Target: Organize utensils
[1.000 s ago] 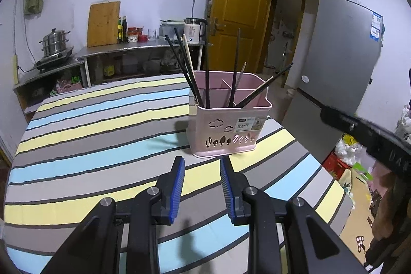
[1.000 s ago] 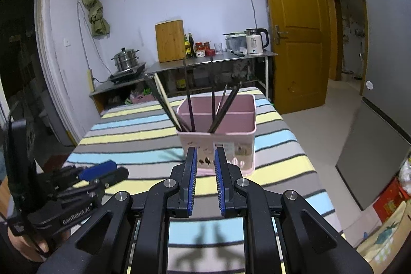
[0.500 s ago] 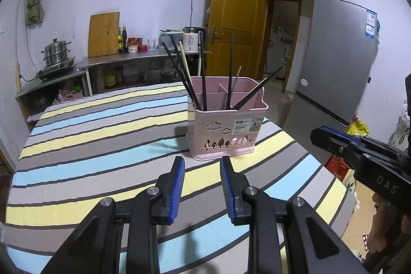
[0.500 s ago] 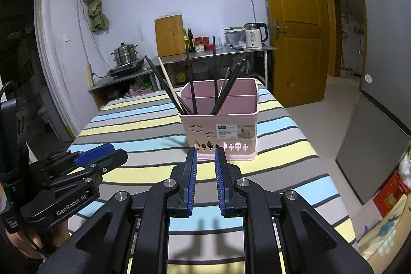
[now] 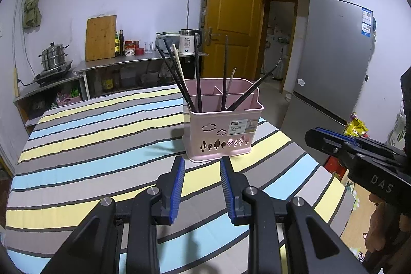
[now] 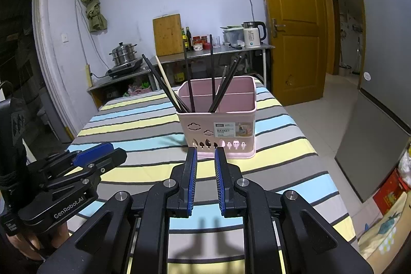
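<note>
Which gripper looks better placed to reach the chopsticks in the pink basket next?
Probably the right gripper: its open, empty jaws line up with the pink basket directly ahead. The left gripper, also open and empty, sits slightly off to the side.

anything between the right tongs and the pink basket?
Nothing. In the right wrist view only bare striped tablecloth shows between the right tongs and the pink basket; the tongs are empty, with a gap between them.

Both wrist cameras looked forward and slightly downward along their grippers' blue-padded fingers, near a pink plastic utensil basket [image 5: 223, 123] [image 6: 218, 123] on a striped tablecloth [image 5: 90, 145] [image 6: 133, 125]; each view also caught the other gripper at its edge.
</note>
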The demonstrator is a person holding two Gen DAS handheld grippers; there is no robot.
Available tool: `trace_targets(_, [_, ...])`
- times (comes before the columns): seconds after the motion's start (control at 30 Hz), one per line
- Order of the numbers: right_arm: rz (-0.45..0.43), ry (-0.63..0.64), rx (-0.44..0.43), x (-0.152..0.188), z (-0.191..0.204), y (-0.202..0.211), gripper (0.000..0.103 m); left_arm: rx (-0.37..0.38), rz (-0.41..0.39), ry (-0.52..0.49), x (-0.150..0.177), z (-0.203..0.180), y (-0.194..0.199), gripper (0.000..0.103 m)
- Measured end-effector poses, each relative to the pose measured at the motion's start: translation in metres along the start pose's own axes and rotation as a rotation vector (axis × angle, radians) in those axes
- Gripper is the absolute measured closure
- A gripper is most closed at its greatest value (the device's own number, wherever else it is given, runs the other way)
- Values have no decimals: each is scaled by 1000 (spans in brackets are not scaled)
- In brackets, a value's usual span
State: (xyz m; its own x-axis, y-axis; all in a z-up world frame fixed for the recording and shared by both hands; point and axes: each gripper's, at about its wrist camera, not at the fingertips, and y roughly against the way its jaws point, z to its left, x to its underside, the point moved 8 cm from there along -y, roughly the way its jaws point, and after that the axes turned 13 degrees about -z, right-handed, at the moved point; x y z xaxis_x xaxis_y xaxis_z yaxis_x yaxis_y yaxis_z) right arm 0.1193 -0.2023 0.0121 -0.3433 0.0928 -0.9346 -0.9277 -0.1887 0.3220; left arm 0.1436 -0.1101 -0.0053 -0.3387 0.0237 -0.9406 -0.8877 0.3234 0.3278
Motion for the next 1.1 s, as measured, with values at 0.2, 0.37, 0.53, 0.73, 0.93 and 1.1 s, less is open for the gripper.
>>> trace_targets(0.2, [4, -2, 0, 1, -1, 0, 89, 5, 2, 0, 0, -1, -1, 75])
trace_targets(0.37, [7, -3, 3, 3, -2, -1, 89, 3, 3, 1, 1, -1, -1, 75])
trace_targets(0.53, [10, -3, 5, 3, -2, -2, 89, 4, 5, 4, 1, 0, 0, 75])
trace_targets(0.73, [15, -4, 6, 5, -2, -2, 89, 5, 5, 3, 1, 0, 0, 75])
trace_targets(0.93, [18, -6, 7, 6, -2, -3, 89, 3, 6, 1, 1, -1, 0, 75])
trace_targets(1.1, [18, -8, 8, 6, -2, -2, 89, 7, 5, 3, 1, -1, 0, 75])
